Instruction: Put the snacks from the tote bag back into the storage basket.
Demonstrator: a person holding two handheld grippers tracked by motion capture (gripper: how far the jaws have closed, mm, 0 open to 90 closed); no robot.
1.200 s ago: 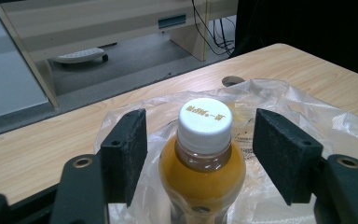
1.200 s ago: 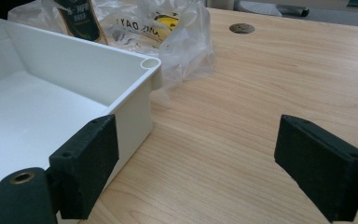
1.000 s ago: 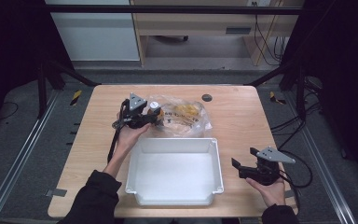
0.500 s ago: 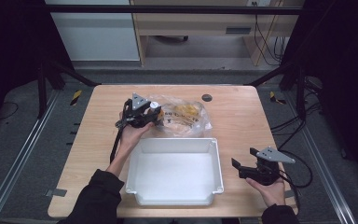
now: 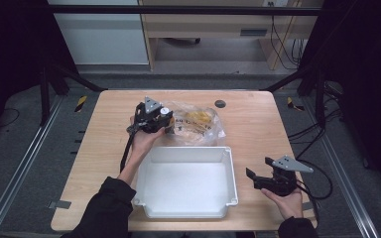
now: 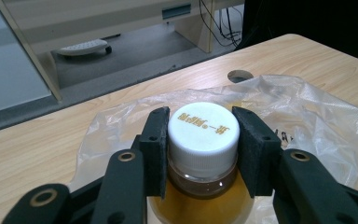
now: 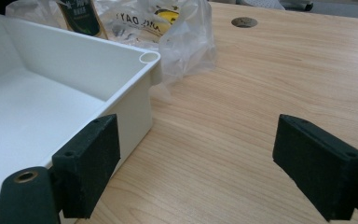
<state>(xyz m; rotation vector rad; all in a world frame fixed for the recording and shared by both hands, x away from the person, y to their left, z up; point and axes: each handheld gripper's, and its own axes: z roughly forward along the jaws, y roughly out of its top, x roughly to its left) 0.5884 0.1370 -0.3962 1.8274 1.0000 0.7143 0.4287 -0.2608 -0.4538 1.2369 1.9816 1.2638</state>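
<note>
Left gripper view has the left tool (image 6: pixel 204 154) clamped on a bottle's white cap (image 6: pixel 203 127), seemingly amber-filled; right tool (image 7: pixel 209 168) gapes empty.

A pale wooden table with rounded corners (image 5: pixel 104 148) carries a shallow white rectangular plastic tray (image 5: pixel 188 210), standing empty near the front edge. A small round dark grommet hole (image 5: pixel 220 103) sits near the table's far edge. Beyond, a beige desk (image 5: pixel 203 25) stands on the grey floor, cables hanging at its right.
</note>
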